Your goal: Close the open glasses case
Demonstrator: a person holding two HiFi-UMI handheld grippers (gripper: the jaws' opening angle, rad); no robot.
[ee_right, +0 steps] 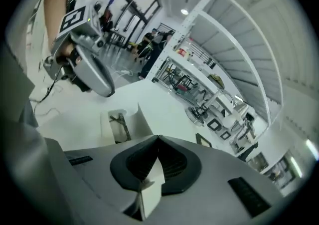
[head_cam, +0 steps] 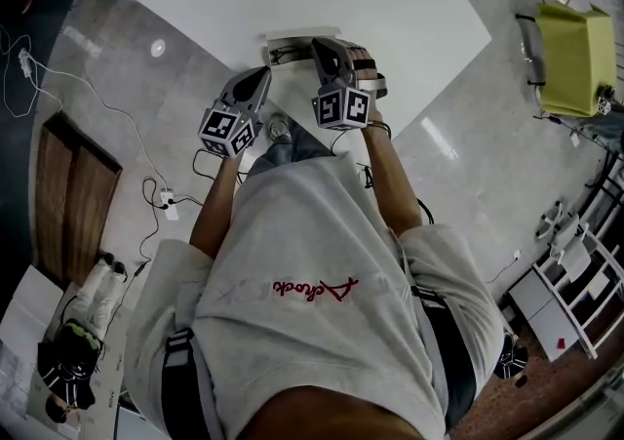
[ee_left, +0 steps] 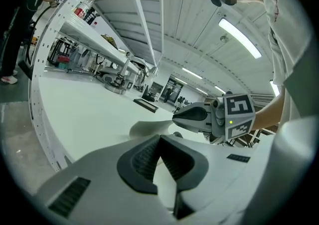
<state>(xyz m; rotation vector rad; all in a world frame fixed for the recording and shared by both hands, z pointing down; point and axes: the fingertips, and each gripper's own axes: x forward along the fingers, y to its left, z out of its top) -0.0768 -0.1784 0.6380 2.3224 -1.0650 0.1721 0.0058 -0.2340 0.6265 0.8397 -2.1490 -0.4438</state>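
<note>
Glasses case [ee_right: 106, 128] lies open on the table [ee_right: 164, 104] at eleven o'clock of my right gripper [ee_right: 158, 139], glasses [ee_right: 119, 121] inside. Those jaws are pinched together on what I judge is its raised lid [ee_right: 143, 121]; my left gripper [ee_left: 159, 139] is closed, empty. Folding the lid down remains.

Glasses case [ee_right: 142, 120] white; table [head_cam: 409, 9] white; left gripper [head_cam: 263, 74], right gripper [head_cam: 320, 48] grey.

Bare table [head_cam: 409, 28] lies beyond and beside the glasses case [head_cam: 288, 46].
</note>
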